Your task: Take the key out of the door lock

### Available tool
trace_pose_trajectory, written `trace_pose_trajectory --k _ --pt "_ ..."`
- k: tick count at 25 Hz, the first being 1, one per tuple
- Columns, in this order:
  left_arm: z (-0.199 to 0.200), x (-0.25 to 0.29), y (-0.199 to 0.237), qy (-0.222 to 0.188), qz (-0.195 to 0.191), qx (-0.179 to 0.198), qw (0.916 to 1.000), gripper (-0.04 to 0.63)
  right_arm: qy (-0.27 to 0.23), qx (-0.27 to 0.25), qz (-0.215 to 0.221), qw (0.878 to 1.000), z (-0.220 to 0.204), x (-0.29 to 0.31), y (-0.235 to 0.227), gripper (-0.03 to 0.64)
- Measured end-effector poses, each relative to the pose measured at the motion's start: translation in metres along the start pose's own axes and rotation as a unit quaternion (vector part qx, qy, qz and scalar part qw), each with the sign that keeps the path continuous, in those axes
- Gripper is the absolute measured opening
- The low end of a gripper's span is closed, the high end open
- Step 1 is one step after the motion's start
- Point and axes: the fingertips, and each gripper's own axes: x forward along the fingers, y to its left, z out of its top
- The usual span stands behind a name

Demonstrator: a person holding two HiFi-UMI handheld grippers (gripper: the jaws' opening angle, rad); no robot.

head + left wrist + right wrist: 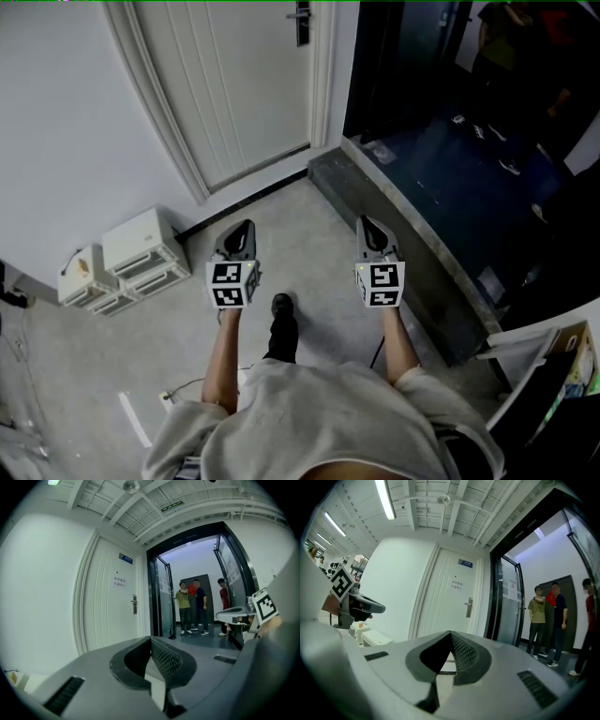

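Note:
A white door (234, 84) stands ahead, some way off, its dark lock plate and handle (301, 19) at the top edge of the head view. The same handle shows small as the lock (134, 604) in the left gripper view and as the lock (469, 607) in the right gripper view. The key is too small to make out. My left gripper (239, 230) and right gripper (368, 228) are held side by side at waist height, pointing at the door. Both are shut with nothing between the jaws.
White boxes (122, 262) sit on the floor by the left wall. A raised dark threshold (403, 244) runs to the right of the door into a dark glass entrance. Three people (199, 606) stand inside it. A cable (183, 389) lies near my feet.

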Motion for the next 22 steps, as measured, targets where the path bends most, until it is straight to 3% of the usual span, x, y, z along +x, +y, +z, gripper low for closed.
trace_pose_trajectory --k 10,22 --pt "0.009 0.137 0.062 -0.001 -0.022 -0.005 0.9997 0.018 0.011 -0.007 -0.010 1.000 -0.003 0.137 -0.022 0.023" --pt "0.057 0.316 0.173 -0.015 -0.043 -0.007 0.9989 0.018 0.004 -0.017 -0.030 0.999 0.037 0.342 -0.046 0.023"
